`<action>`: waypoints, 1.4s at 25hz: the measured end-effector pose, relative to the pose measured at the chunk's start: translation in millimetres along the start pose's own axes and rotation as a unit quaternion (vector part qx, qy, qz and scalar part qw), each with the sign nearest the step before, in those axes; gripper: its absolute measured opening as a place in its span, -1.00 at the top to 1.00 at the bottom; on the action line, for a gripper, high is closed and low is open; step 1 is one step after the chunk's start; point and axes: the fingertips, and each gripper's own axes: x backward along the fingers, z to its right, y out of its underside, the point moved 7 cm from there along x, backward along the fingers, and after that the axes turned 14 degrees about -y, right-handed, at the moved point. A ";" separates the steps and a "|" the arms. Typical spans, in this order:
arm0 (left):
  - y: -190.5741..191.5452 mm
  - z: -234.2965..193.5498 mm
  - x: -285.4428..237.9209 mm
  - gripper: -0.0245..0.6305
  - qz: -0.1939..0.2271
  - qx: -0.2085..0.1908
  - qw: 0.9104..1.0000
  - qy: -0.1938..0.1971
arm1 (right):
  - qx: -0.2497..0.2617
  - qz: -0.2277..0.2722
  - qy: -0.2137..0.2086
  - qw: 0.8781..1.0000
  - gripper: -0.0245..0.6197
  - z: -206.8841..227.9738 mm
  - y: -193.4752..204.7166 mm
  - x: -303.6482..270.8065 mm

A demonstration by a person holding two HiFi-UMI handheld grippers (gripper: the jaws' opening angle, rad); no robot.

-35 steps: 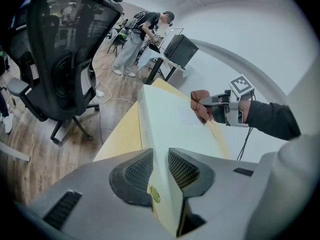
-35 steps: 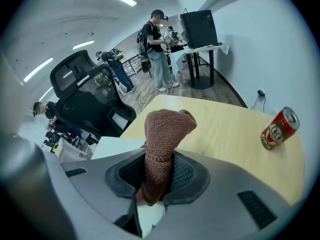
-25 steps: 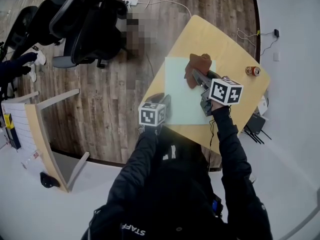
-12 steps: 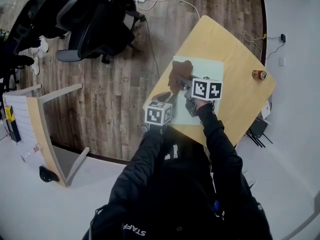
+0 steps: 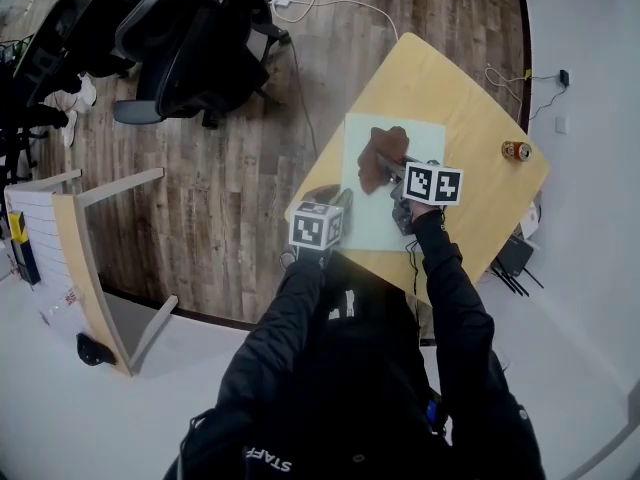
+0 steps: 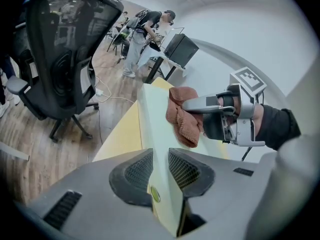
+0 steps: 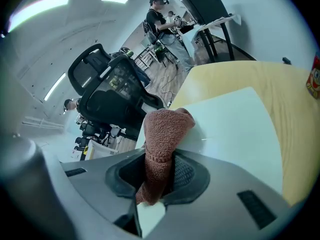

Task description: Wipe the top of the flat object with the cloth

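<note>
A pale green flat board (image 5: 400, 138) lies on the wooden table (image 5: 470, 98). My left gripper (image 5: 343, 200) is shut on the board's near left edge; in the left gripper view the board (image 6: 150, 119) runs between the two pads of the left gripper (image 6: 160, 171). My right gripper (image 5: 392, 165) is shut on a brown cloth (image 5: 379, 156) and presses it on the board's far left part. In the right gripper view the cloth (image 7: 162, 131) bunches up out of the right gripper (image 7: 159, 171) onto the board (image 7: 235, 134). The cloth (image 6: 182, 121) also shows in the left gripper view.
A drink can (image 5: 515, 150) stands at the table's right edge, well away from the board. Black office chairs (image 5: 180, 38) stand on the wood floor to the left, with cables (image 5: 330, 3) behind the table. A wooden frame (image 5: 85, 268) lies at far left.
The right gripper has carried the cloth leftward across the board from its far right part to the left edge, then a little back right. The left gripper has kept its hold on the board.
</note>
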 end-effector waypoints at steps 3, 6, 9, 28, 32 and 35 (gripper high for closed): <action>-0.2 -0.1 -0.4 0.57 -0.001 0.001 1.000 -0.002 | -0.001 0.003 0.009 1.000 0.58 8.6 -0.4 11.2; -0.1 0.6 -0.7 0.57 -0.002 0.001 1.000 -0.004 | -0.004 0.008 0.023 1.000 0.58 19.9 -0.6 25.9; 0.9 2.1 -0.3 0.57 -0.003 -0.001 1.000 -0.006 | -0.007 0.014 0.037 0.999 0.58 32.2 -0.2 42.5; 0.8 3.0 0.4 0.57 -0.005 -0.002 1.000 -0.010 | 0.001 0.062 0.075 0.995 0.60 44.2 -7.2 122.8; 1.0 2.5 0.9 0.57 -0.005 0.002 1.000 -0.010 | -0.001 0.068 0.016 0.998 0.60 4.4 -9.7 108.8; 1.1 2.7 0.1 0.57 -0.006 0.003 1.000 -0.007 | 0.001 0.043 -0.026 0.999 0.60 -26.2 -5.5 85.1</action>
